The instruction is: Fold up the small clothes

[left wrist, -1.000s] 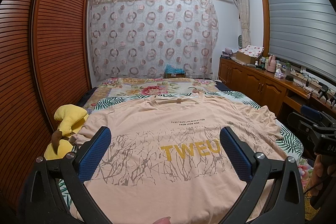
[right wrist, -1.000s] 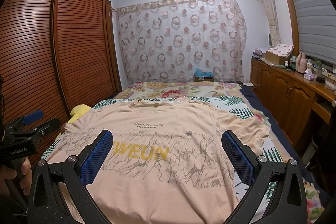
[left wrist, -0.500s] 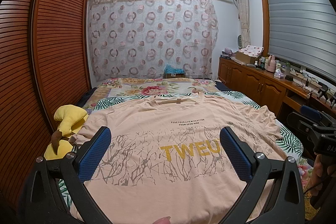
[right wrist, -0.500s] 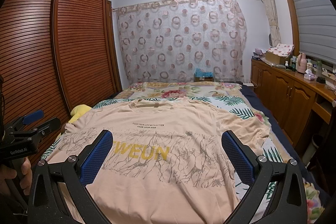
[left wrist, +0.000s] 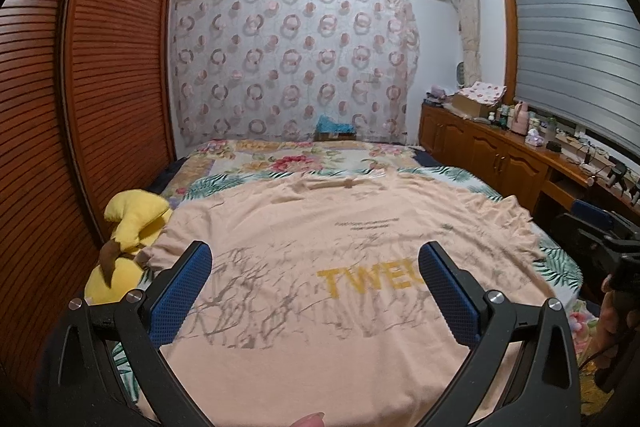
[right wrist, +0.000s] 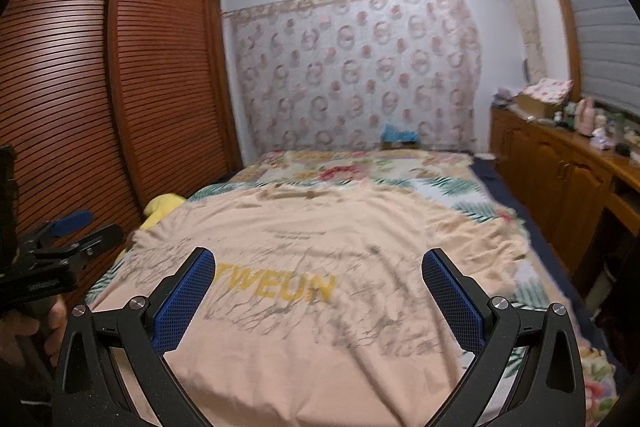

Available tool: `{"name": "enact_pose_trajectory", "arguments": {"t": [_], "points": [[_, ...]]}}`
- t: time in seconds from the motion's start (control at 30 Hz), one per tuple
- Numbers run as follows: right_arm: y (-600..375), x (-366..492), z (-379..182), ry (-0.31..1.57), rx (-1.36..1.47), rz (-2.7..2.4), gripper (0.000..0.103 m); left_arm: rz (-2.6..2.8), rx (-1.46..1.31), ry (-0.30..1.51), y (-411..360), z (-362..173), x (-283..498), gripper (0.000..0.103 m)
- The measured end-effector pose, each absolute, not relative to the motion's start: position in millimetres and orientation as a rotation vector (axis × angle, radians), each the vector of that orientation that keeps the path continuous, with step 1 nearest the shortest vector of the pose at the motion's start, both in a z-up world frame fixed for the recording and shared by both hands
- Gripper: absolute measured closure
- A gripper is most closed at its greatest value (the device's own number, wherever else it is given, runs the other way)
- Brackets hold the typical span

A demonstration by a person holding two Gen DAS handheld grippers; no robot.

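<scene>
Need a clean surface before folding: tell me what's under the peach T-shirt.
The peach T-shirt lies flat on a floral bedspread, which shows around its edges. Whatever sits directly beneath the shirt's middle is covered.

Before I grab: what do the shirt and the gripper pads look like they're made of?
Shirt: soft, matte knit, probably cotton jersey; it lies limp with fine wrinkles at the sleeve, and the print looks flat. Left gripper pads: blue, likely rubber or textured plastic, with a fine dotted grip pattern, on matte black arms. Right gripper looks the same.
</scene>
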State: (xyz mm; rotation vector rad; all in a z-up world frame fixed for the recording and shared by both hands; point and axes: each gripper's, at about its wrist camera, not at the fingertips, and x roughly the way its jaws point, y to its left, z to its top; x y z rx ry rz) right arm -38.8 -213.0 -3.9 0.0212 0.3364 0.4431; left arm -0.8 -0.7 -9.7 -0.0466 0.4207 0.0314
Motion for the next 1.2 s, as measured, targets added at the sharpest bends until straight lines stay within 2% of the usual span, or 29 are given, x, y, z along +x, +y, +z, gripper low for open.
{"name": "enact_pose_trajectory", "arguments": {"t": [0.73, 1.0, 1.1, 1.2], "points": [[-185.5, 19.9, -3.1, 0.470, -0.089, 0.617, 0.000, 0.191, -0.132, 0.574, 123.0, -60.0, 13.9, 0.000], [-177.6, 66.2, -19.5, 0.606, -0.088, 0.681, 0.001, 0.174, -0.166, 0.656, 165.8, -70.1, 45.9, 0.000], [-177.0, 80.9, -18.7, 0.634, -0.084, 0.680, 0.001, 0.150, -0.186, 0.705, 176.8, -74.8, 65.3, 0.007], [-177.6, 92.8, -11.6, 0.640, -0.092, 0.672, 0.001, 0.125, -0.220, 0.755, 186.9, -79.9, 85.9, 0.021]]}}
